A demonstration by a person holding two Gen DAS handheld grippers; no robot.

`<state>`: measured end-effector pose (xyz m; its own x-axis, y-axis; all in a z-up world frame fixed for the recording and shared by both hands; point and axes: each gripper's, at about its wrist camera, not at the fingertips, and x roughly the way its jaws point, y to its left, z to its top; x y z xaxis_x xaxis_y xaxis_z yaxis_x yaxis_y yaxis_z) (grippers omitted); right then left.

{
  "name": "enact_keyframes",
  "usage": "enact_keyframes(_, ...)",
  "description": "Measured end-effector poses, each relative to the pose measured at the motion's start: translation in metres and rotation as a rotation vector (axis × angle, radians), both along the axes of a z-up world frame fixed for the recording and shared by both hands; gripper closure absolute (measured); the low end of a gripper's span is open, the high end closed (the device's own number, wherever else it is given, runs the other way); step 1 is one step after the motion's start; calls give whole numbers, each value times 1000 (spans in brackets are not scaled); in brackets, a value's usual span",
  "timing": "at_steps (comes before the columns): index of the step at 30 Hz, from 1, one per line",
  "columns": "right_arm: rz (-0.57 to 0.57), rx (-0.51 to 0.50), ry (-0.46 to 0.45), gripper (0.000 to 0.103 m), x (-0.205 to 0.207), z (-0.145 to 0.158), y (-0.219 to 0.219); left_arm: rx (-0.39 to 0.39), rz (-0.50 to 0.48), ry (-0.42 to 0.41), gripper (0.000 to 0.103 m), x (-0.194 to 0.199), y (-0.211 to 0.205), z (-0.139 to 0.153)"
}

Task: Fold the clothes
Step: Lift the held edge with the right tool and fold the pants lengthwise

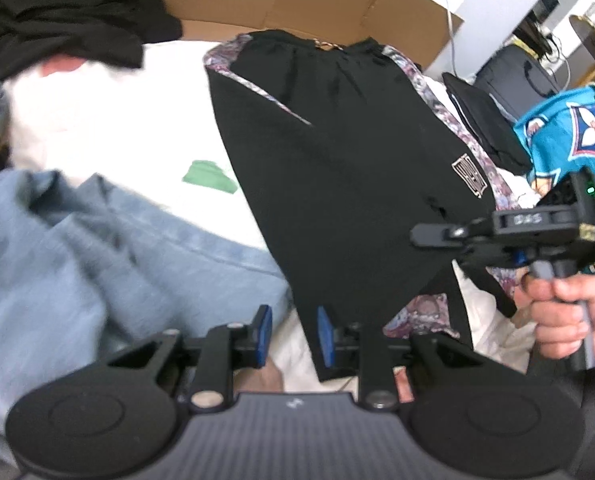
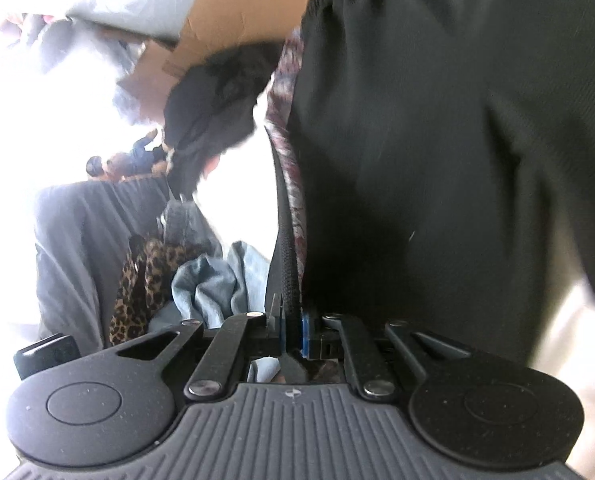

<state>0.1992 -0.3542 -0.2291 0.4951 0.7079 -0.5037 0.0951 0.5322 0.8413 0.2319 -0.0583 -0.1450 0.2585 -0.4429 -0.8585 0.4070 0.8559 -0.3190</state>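
Left wrist view gives you the widest look: the black shorts lie spread ahead of your left gripper, waistband at the far end by the cardboard box, patterned side panels running down both edges, one leg hem reaching back to your fingers. They rest on a white cloth, with a blue garment bunched to the left of that gripper and a dark heap beyond it. Judging by the way the fabric drapes and puckers at the waist, the shorts are light, limp and a little slick, so they should sag from any single pinch and slide rather than hold a crease; the thicker places, hem, side seam and elastic waistband, look like your safest holds. Your right gripper has already closed tight on the black ribbed edge of the shorts beside the patterned strip, and in its own view the cloth hangs taut in front of it. Your left gripper's jaws stand partly apart with the hem corner just at the right-hand pad; whether that pad presses the cloth you cannot tell, and nothing is clamped. Take the matching hem there, deep enough to catch both layers.
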Motion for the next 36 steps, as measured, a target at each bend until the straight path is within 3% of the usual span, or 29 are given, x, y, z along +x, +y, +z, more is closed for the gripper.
enact_keyframes(6, -39, -29, -61, 98, -6, 21, -48, 10, -47, 8, 77, 14, -28, 4)
enact_keyframes(12, -88, -45, -71, 98, -8, 22, -84, 54, -113, 21, 77, 33, -58, 6)
enact_keyframes(25, -111, -97, -70, 98, 4, 13, -95, 164, -171, 10, 77, 110, -96, 39)
enact_keyframes(36, -188, -105, -63, 99, 7, 16, -131, 200, -188, -31, 77, 166, -135, 67)
